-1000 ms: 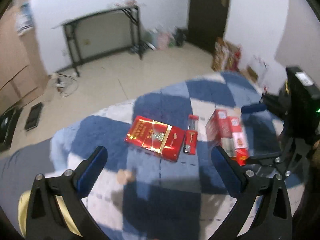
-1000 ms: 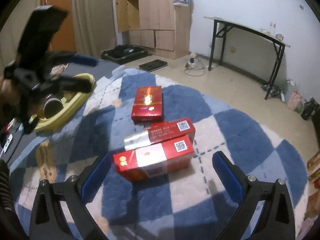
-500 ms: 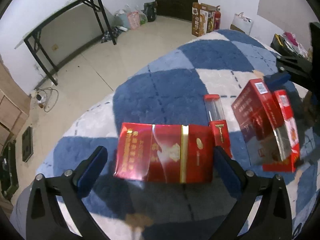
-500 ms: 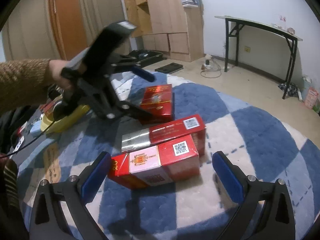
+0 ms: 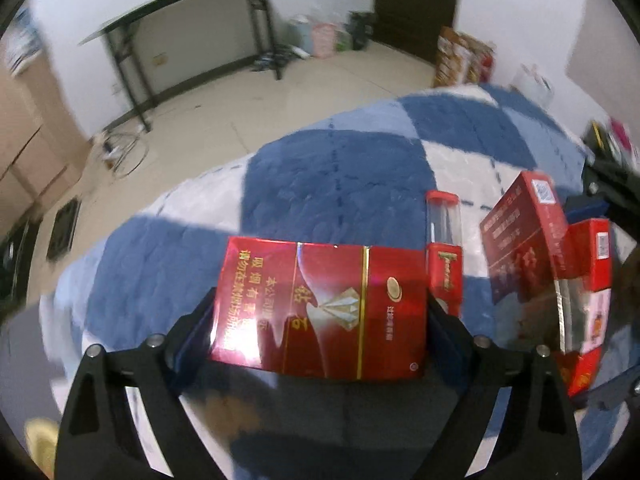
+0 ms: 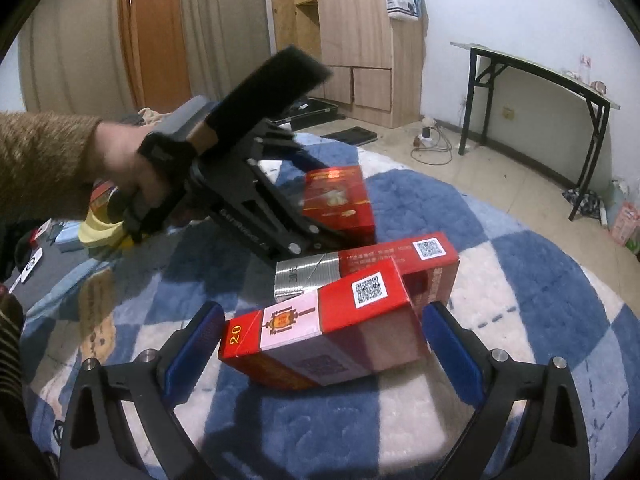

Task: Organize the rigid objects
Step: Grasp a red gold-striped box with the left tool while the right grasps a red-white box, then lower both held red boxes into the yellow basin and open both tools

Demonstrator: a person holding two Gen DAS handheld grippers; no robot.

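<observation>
The left hand-held gripper (image 5: 320, 316) straddles a flat red carton (image 5: 320, 312) lying on the blue-and-white checked rug (image 5: 340, 184), a blue pad against each short end; whether it is pressing or only touching cannot be told. The carton's long axis runs crosswise between the pads, its printed face up. Just beside its right end lies a small red-capped clear tube (image 5: 443, 248), pointing away from the camera.

The right hand-held gripper (image 6: 320, 344) is spread wide around a red-and-white box (image 6: 324, 328) standing on its long edge, both pads just clear of the box ends; its long axis also runs crosswise between them. Directly behind and touching it stands a second red box with a silver band (image 6: 368, 268), parallel to the first. Beyond that, the person's left hand (image 6: 124, 168), in a brown sleeve, holds the other tool angled down onto the flat carton (image 6: 340, 200).

Farther off, a yellow tray (image 6: 96, 228) sits at the rug's edge, with a black folding table (image 6: 536, 92) against the white wall.
</observation>
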